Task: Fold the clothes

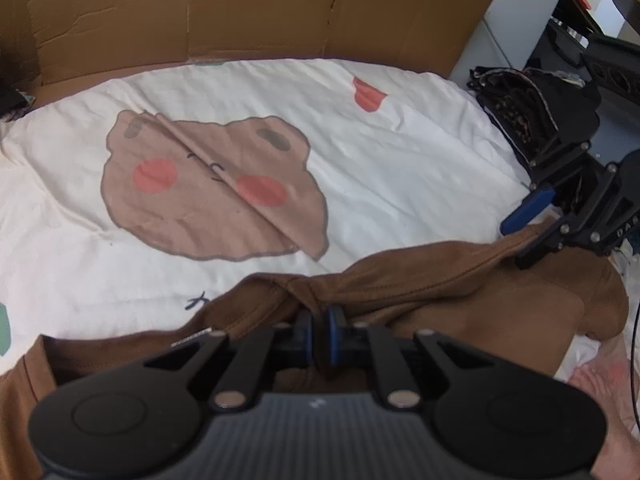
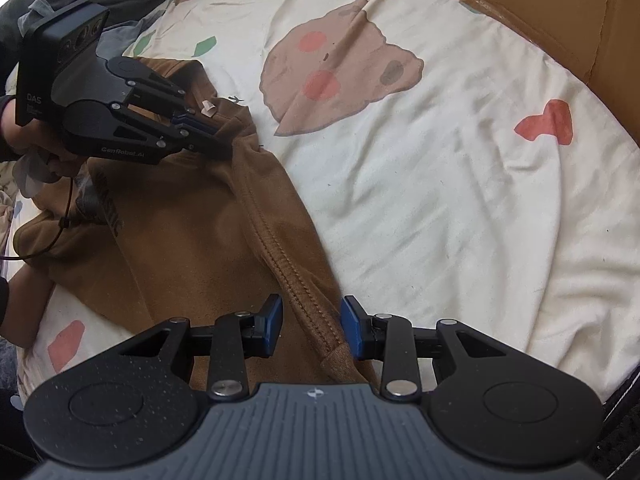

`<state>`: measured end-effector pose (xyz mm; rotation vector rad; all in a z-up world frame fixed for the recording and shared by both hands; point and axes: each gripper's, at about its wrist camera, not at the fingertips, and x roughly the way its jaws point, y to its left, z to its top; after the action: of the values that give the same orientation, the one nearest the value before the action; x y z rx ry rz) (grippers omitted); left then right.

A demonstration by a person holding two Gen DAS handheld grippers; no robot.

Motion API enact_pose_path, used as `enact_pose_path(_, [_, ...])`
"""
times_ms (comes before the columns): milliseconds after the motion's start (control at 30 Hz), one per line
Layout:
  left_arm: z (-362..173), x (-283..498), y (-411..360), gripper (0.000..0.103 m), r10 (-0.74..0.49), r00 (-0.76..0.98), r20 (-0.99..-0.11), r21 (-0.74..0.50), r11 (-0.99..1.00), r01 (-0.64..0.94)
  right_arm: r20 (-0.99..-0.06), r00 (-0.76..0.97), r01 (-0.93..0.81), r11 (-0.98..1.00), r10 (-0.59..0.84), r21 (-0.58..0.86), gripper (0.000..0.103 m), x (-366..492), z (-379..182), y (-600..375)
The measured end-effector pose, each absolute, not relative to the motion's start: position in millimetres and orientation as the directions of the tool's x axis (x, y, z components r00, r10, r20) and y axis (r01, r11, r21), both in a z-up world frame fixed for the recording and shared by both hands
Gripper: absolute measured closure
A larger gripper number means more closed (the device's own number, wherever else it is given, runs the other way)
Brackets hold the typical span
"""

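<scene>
Right now the left claw (image 1: 320, 330) is pinching a bunched fold of the brown garment (image 1: 420, 280), its blue pads (image 1: 334, 332) pressed nearly together with cloth squeezed between them. Seen from the right wrist camera, that same left claw (image 2: 216, 130) is biting into the gathered fabric close to the neckline, where a small pale tag (image 2: 208, 108) is showing.

The right claw (image 2: 311, 326) is standing partly open, its two blue pads (image 2: 274, 324) apart on either side of a stitched hem, and a corner of that hem is lying in the gap; the pads are not closing on it. From the left wrist camera the right claw (image 1: 524, 224) is sitting at the far right end of the same garment edge, one blue pad just above the cloth.

The brown garment (image 2: 180, 240) is a soft, sweatshirt-like piece with double-stitched seams and dark lettering on its front, partly hidden by folds. It is lying rumpled on the near part of the bed, its edge stretching in a line between the two claws.

Under it, a cream bedsheet (image 1: 400, 168) printed with a brown bear face (image 1: 208, 188) and red shapes is spreading outward, wrinkled. Behind the bed a cardboard sheet (image 1: 240, 12) is standing upright.
</scene>
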<state>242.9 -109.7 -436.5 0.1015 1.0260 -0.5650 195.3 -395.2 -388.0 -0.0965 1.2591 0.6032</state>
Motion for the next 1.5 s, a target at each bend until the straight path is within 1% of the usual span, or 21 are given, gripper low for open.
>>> enact_pose_path(67, [-436.4,243.6,-109.5,0.095,-0.398,0.390,-0.830,-0.179,0.854,0.489,-0.916,0.169,-0.480,0.842,0.364,0.246,0.064,196.8,-392.5,-393.5])
enact_pose_path(133, [-436.1,243.5,-109.6,0.095,-0.398,0.392,-0.829,-0.178,0.853,0.490,-0.923,0.162,-0.485,0.843,0.349,0.233,0.067,197.7,-397.3,-391.4])
enact_pose_path(200, [-435.2,243.2,-109.4,0.096,-0.401,0.398,-0.825,-0.177,0.852,0.492,-0.935,0.148,-0.487,0.847,0.322,0.215,0.085,197.3,-402.4,-389.3])
enact_pose_path(233, [-434.7,243.1,-109.2,0.096,-0.403,0.400,-0.823,-0.177,0.852,0.493,-0.940,0.142,-0.488,0.848,0.309,0.205,0.087,197.1,-405.0,-388.2])
enact_pose_path(400, [-431.4,241.6,-109.4,0.098,-0.403,0.417,-0.814,-0.163,0.849,0.503,-0.948,0.119,-0.477,0.854,0.296,0.207,0.087,194.7,-408.6,-384.5])
enact_pose_path(500, [-431.7,241.4,-108.8,0.098,-0.401,0.418,-0.815,-0.161,0.850,0.502,-0.947,0.106,-0.457,0.861,0.303,0.224,0.084,197.3,-406.0,-384.8])
enact_pose_path(533, [-431.9,241.4,-108.6,0.098,-0.400,0.418,-0.815,-0.161,0.850,0.501,-0.946,0.099,-0.449,0.863,0.308,0.234,0.082,198.6,-404.8,-385.1])
enact_pose_path(600, [-432.3,241.5,-108.0,0.098,-0.400,0.417,-0.816,-0.161,0.850,0.501,-0.940,0.094,-0.457,0.853,0.327,0.251,0.072,198.3,-400.3,-383.5])
enact_pose_path(667, [-432.5,241.9,-107.8,0.099,-0.399,0.418,-0.816,-0.159,0.850,0.502,-0.941,0.087,-0.464,0.849,0.328,0.253,0.069,198.5,-399.9,-382.6])
enact_pose_path(733, [-433.0,242.3,-107.6,0.099,-0.393,0.419,-0.818,-0.151,0.851,0.503,-0.942,0.072,-0.464,0.847,0.328,0.260,0.068,199.3,-402.1,-383.3])
enact_pose_path(767, [-433.6,242.5,-107.3,0.101,-0.390,0.420,-0.820,-0.147,0.852,0.503,-0.943,0.065,-0.464,0.847,0.327,0.262,0.068,199.7,-403.7,-383.8])
enact_pose_path(967, [-436.7,240.5,-105.4,0.101,-0.386,0.420,-0.822,-0.143,0.852,0.503,-0.936,0.044,-0.414,0.859,0.349,0.301,0.068,205.0,-407.0,-393.9])
enact_pose_path(1033, [-437.2,239.7,-107.0,0.102,-0.382,0.421,-0.823,-0.133,0.850,0.511,-0.937,0.046,-0.406,0.864,0.346,0.299,0.072,205.4,-409.0,-394.4])
enact_pose_path(1067, [-437.1,239.7,-107.3,0.102,-0.382,0.422,-0.822,-0.131,0.848,0.513,-0.937,0.047,-0.401,0.866,0.345,0.299,0.085,205.5,-410.0,-394.7])
enact_pose_path(1100, [-436.7,239.9,-107.4,0.102,-0.383,0.422,-0.822,-0.130,0.848,0.514,-0.938,0.048,-0.397,0.868,0.344,0.298,0.089,205.7,-411.0,-395.0])
enact_pose_path(1133, [-436.2,240.1,-107.2,0.102,-0.385,0.422,-0.821,-0.133,0.848,0.513,-0.938,0.050,-0.393,0.870,0.343,0.297,0.090,205.8,-412.0,-395.3])
enact_pose_path(1167, [-435.6,240.2,-106.9,0.102,-0.387,0.422,-0.820,-0.137,0.848,0.512,-0.939,0.051,-0.388,0.873,0.341,0.296,0.093,206.0,-412.9,-395.5])
enact_pose_path(1333, [-427.2,240.0,-103.5,0.101,-0.406,0.420,-0.812,-0.165,0.849,0.502,-0.949,0.119,-0.393,0.892,0.292,0.226,0.096,200.6,-402.0,-390.8])
enact_pose_path(1467, [-415.1,241.3,-96.4,0.092,-0.408,0.429,-0.806,-0.158,0.847,0.508,-0.949,0.199,-0.378,0.913,0.244,0.155,0.097,189.4,-391.0,-388.0])
enact_pose_path(1500, [-411.6,242.0,-92.6,0.092,-0.404,0.433,-0.806,-0.152,0.847,0.509,-0.950,0.213,-0.366,0.920,0.228,0.139,0.097,187.2,-389.7,-387.4])
